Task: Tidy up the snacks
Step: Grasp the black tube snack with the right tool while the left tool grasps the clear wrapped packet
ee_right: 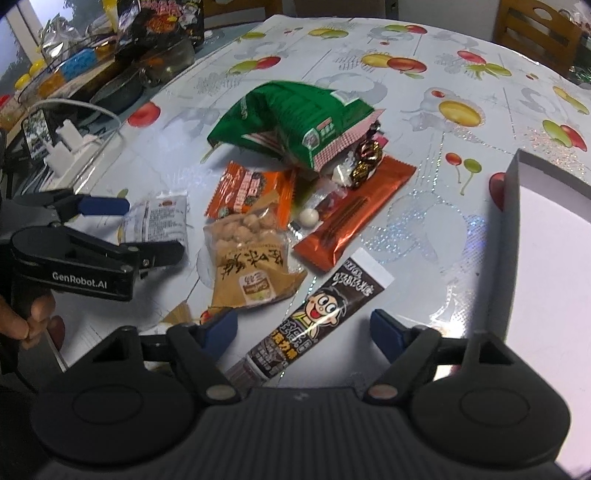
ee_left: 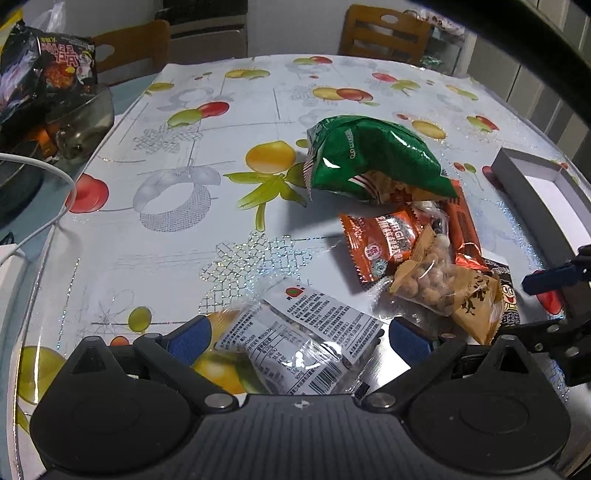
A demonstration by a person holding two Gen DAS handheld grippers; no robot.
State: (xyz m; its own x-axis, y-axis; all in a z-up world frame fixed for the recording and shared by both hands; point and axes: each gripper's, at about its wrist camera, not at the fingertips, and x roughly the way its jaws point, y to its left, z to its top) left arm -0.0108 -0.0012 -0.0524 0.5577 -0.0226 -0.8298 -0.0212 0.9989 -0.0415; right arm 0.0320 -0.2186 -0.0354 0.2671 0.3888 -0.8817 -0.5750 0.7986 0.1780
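Left gripper (ee_left: 299,338) spread wide around clear packet (ee_left: 295,339); right gripper (ee_right: 303,329) spread over chocolate stick (ee_right: 314,310), near table's (ee_right: 424,229) right edge. Risk: slick film slipping, packet dropping.

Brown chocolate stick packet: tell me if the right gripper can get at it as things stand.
Probably yes. The right gripper is open with the brown chocolate stick packet lying flat between its fingers, nothing on top of it; the peanut packet sits beside it.

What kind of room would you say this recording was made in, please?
Most likely a home dining area: a table under a fruit-print tablecloth, wooden chairs around it, and a glass bowl beside loose snack packets such as the green bag.
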